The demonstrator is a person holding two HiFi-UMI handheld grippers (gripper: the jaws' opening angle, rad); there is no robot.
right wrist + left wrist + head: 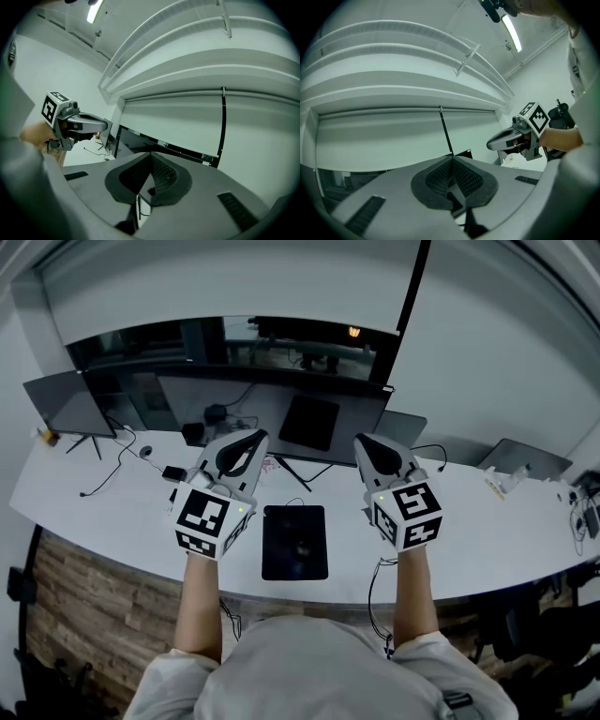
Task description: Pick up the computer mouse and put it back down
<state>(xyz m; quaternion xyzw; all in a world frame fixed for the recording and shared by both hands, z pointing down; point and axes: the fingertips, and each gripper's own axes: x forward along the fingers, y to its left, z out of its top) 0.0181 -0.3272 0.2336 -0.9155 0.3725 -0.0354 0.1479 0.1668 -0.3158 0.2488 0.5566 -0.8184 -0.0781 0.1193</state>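
A black computer mouse (302,547) lies on a black mouse pad (277,559) near the front edge of the white desk (122,512); it is hard to tell from the pad. My left gripper (253,435) hovers above the desk to the left of the pad, shut and empty. To the pad's right my right gripper (362,441) is held the same way, shut with nothing in it. Both point level toward the monitor. In the left gripper view the pads (464,178) meet, and the right gripper (490,144) shows at the right. The right gripper view has the left gripper (108,125) at its left.
A wide dark monitor (272,395) stands at the back of the desk, with a second screen (70,404) at the far left. Cables and small black devices (192,432) lie behind the left gripper. A closed laptop (520,457) sits at the right. Wooden floor shows below the desk's front edge.
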